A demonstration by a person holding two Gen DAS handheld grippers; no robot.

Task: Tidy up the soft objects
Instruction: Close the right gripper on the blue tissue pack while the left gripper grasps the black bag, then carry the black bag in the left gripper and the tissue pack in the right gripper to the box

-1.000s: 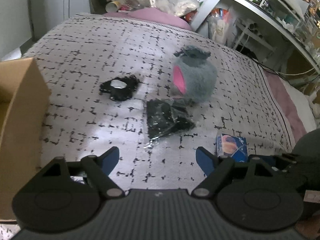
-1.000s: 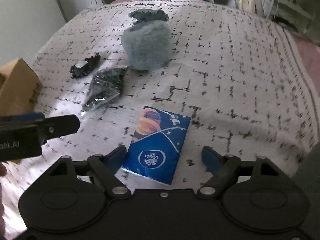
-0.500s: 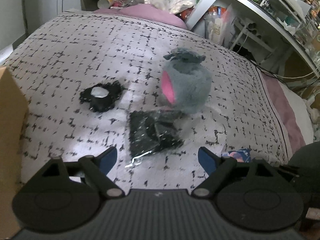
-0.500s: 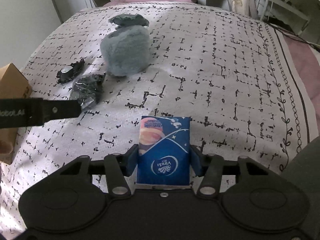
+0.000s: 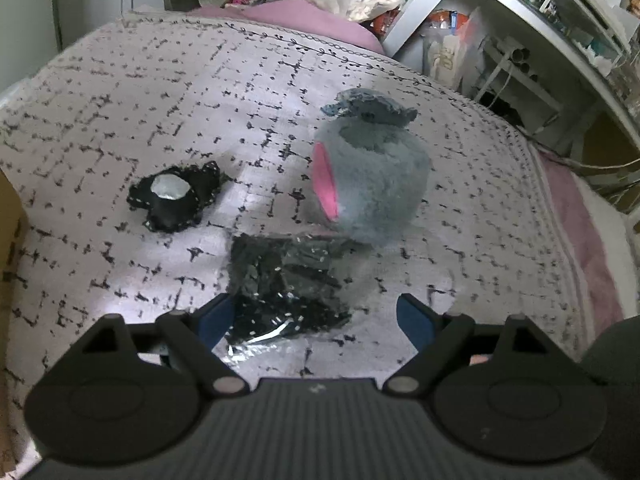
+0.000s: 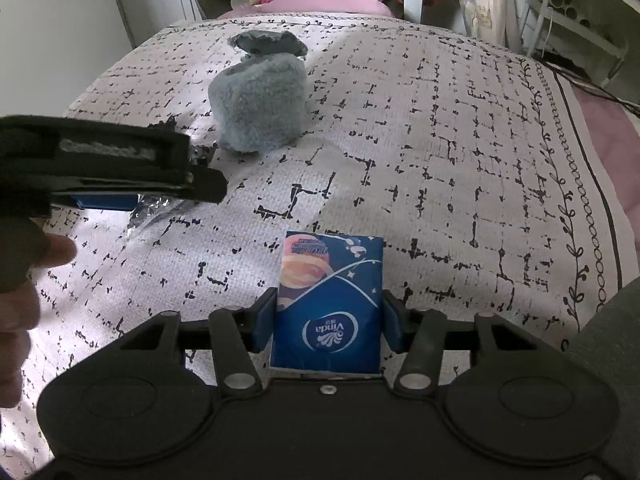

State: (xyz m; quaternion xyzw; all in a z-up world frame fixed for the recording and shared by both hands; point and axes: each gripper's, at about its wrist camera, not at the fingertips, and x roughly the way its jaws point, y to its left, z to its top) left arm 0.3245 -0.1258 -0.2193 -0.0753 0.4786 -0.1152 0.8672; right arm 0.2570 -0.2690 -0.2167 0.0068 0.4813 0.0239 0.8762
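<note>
My right gripper (image 6: 326, 320) is shut on a blue Vinda tissue pack (image 6: 330, 300), held just above the bedspread. My left gripper (image 5: 316, 316) is open, its fingers on either side of the near end of a black item in a clear plastic bag (image 5: 284, 284); it also shows from the side in the right wrist view (image 6: 120, 184). A grey plush toy with a pink patch (image 5: 368, 180) stands just beyond the bag; in the right wrist view it (image 6: 260, 104) is at the far left. A small black lace-edged item (image 5: 174, 196) lies to the left.
Everything lies on a white bedspread with black marks (image 5: 120, 120). A cardboard box edge (image 5: 6, 240) is at the far left. A pink pillow (image 5: 304, 16) and a cluttered white shelf unit (image 5: 520, 40) stand beyond the bed.
My right gripper closed on the tissue pack and lifted it slightly. My left gripper moved forward until the bagged black item sits between its open fingers.
</note>
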